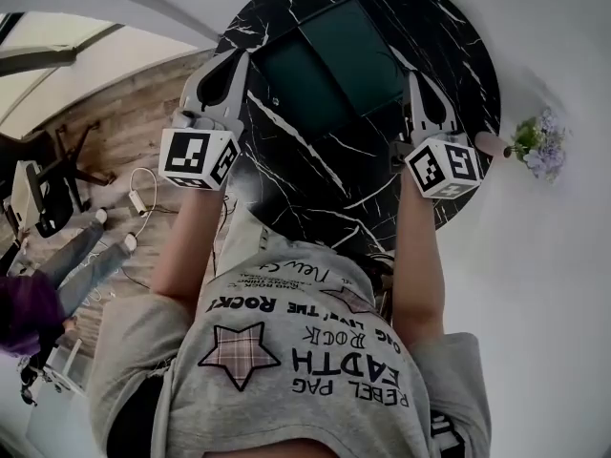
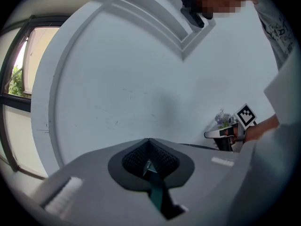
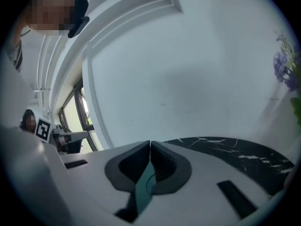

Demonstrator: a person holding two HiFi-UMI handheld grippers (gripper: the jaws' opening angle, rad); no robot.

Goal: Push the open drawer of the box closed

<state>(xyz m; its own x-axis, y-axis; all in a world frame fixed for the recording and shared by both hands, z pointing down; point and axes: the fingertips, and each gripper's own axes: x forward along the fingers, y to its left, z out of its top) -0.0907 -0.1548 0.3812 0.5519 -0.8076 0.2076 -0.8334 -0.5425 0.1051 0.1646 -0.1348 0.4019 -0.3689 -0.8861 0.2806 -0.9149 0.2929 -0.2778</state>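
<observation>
Box (image 1: 348, 55): dark green, flat, rigid-looking, on round black marble table (image 1: 315, 194). Drawer front not clearly told apart from body. L gripper (image 1: 232, 60) just left of box, R gripper (image 1: 414, 82) just right; both jaws pressed together, nothing between. Prob. light, slides easily: push drawer face squarely w/ closed tips, brace box vs. skidding.

A round black marbled surface (image 1: 315, 175) has lilac flowers (image 1: 539, 146) at its rim, with cables (image 1: 141, 197) lying on the wooden floor (image 1: 105, 132).
</observation>
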